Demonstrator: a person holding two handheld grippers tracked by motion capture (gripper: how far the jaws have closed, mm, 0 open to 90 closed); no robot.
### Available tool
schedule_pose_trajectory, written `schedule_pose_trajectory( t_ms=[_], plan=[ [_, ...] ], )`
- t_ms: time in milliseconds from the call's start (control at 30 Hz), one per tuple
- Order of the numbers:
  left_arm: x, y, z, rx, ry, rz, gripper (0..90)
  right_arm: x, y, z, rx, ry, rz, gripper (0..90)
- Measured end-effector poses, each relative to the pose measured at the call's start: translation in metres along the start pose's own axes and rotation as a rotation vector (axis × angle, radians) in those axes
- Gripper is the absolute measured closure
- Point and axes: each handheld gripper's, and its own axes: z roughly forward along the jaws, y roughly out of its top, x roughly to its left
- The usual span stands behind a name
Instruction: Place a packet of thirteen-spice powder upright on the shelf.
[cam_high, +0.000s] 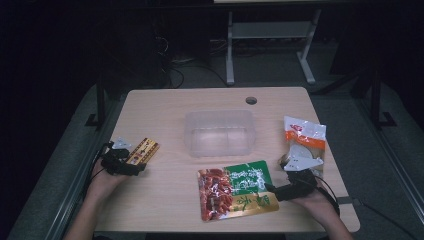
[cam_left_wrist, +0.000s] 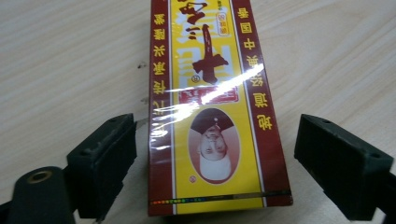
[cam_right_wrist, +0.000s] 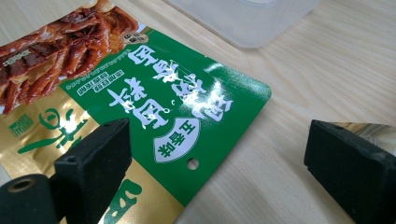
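The left tool (cam_left_wrist: 212, 154) is held wide open astride the red-and-yellow box (cam_left_wrist: 212, 107), gripping nothing; that box is seen left of the clear tub (cam_high: 218, 132). The right tool (cam_right_wrist: 219, 172) is likewise spread open, empty, over the green pouch (cam_right_wrist: 154, 116) lying before the tub.
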Motion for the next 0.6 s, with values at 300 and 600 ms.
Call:
schedule_pose_trajectory(
  t_ms=[300,600],
  plan=[
    [0.0005,-0.0026,0.0036,0.012,0.003,-0.005,18.1,-0.0001,0.0004,0.0009,-0.004,0.006,0.011,7.5],
    [0.004,-0.0038,0.0026,-0.007,-0.022,-0.025,29.4,0.0022,0.0057,0.0049,-0.021,0.022,0.014,9.0]
  ],
)
